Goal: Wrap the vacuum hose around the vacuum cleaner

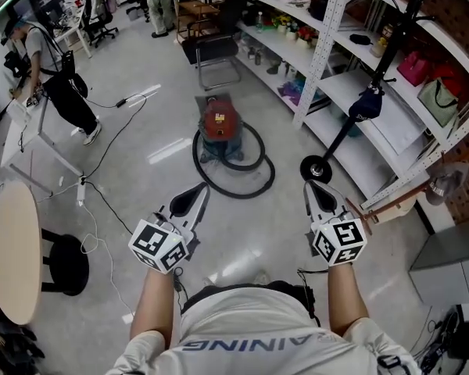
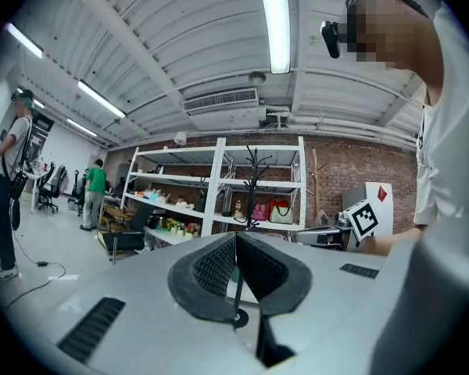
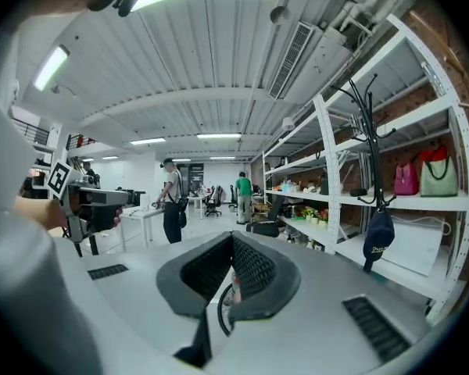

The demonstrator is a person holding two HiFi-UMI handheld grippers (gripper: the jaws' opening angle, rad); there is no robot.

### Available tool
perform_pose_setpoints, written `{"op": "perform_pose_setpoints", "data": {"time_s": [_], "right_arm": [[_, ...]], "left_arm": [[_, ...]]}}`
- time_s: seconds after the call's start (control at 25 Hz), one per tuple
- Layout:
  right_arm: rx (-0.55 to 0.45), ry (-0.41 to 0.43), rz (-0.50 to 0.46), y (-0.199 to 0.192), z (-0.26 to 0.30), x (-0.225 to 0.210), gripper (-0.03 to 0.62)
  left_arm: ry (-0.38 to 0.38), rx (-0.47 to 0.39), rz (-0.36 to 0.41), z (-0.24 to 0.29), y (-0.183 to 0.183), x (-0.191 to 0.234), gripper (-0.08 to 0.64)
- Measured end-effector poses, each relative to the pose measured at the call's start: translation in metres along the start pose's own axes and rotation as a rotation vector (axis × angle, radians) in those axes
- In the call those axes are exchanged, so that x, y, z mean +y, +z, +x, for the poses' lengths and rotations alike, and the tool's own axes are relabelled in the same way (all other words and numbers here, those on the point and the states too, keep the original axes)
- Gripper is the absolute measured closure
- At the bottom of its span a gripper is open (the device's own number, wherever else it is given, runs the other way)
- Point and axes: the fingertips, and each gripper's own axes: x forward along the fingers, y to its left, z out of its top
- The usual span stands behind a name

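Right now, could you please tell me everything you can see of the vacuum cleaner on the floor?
The vacuum cleaner is a small canister type, with a rounded red top on a grey-blue base, plastic by its look. It stands upright on the pale, shiny floor, ahead of me and beside the white shelving. Its black hose lies in loose loops on the floor around its near side, not wound on the body. Nothing else appears to touch it.

Hose seemingly around vacuum, beside shelves
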Motion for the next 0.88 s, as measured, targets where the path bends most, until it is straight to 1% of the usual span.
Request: {"op": "perform_pose_setpoints", "data": {"time_s": [0.2,0.36,0.6,0.88], "right_arm": [[0.002,-0.04,-0.013,0.008,0.014,0.046,0.582],[-0.007,-0.039,-0.033,0.019,0.025,0.08,0.581],[-0.005,-0.022,-0.048,0.021,0.027,0.08,0.581],[0.004,-0.011,-0.072,0.025,0.027,0.069,0.581]], "left_arm": [[0.008,-0.006,0.013,-0.04,0.008,0.037,0.541],[0.016,-0.005,0.007,-0.066,0.016,0.06,0.541],[-0.003,-0.022,0.031,-0.056,0.028,0.058,0.541],[-0.022,-0.029,0.031,-0.042,0.029,0.048,0.541]]}}
